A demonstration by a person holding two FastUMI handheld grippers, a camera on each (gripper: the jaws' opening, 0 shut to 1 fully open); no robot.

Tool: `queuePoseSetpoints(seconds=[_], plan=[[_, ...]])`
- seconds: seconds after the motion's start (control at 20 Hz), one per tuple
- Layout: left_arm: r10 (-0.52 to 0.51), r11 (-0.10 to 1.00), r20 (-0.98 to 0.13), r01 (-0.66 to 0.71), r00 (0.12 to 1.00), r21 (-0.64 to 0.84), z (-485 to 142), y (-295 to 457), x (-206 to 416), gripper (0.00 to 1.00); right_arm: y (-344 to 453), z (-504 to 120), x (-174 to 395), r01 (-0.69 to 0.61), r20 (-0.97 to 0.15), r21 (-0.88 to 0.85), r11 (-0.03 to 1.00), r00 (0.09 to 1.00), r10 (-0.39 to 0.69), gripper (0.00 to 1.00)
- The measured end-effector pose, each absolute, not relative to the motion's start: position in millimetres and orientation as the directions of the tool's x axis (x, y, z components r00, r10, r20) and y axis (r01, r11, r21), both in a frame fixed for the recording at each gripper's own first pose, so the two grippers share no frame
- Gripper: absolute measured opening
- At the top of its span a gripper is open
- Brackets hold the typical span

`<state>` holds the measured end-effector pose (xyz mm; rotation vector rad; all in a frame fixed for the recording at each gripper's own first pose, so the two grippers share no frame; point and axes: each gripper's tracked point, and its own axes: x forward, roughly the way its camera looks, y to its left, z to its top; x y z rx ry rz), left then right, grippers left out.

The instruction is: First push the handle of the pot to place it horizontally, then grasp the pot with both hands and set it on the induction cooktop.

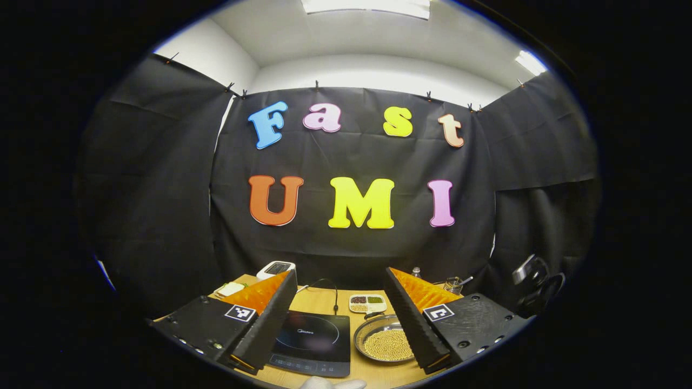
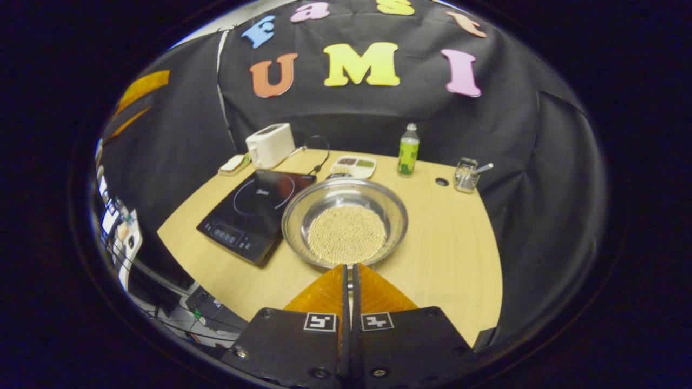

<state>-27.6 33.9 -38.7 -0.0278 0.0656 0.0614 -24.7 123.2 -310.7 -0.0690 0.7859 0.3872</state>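
On the light wooden table [image 2: 448, 254] inside the black-draped booth, we see the pot [image 2: 344, 221], a shallow metal pan holding pale round grains, sitting just to the right of the induction cooktop [image 2: 254, 213], with a white toaster [image 2: 270, 145], a divided snack tray [image 2: 354, 166], a green bottle [image 2: 408, 150] and a glass [image 2: 466, 175] farther back. Our left gripper [image 1: 340, 313] is held spread wide above the table, the cooktop and the pan showing between its fingers. Our right gripper [image 2: 348, 275] has its fingers pressed together on nothing, the tips just short of the pan's near rim.
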Motion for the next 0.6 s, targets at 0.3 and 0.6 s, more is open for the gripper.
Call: queuePoseSetpoints(seconds=[0.3,0.6], plan=[[0.144,0.99,-0.095,-0.144,0.985,0.013,-44,58,-45,0.96,163,-382,-30,-0.464,-0.793,0.088,0.882,0.503,0.344,0.0],[0.226,0.974,-0.126,-0.224,0.966,0.023,-51,75,-55,0.96,192,-404,-13,-0.506,-0.808,0.108,0.856,0.457,0.372,0.04]])
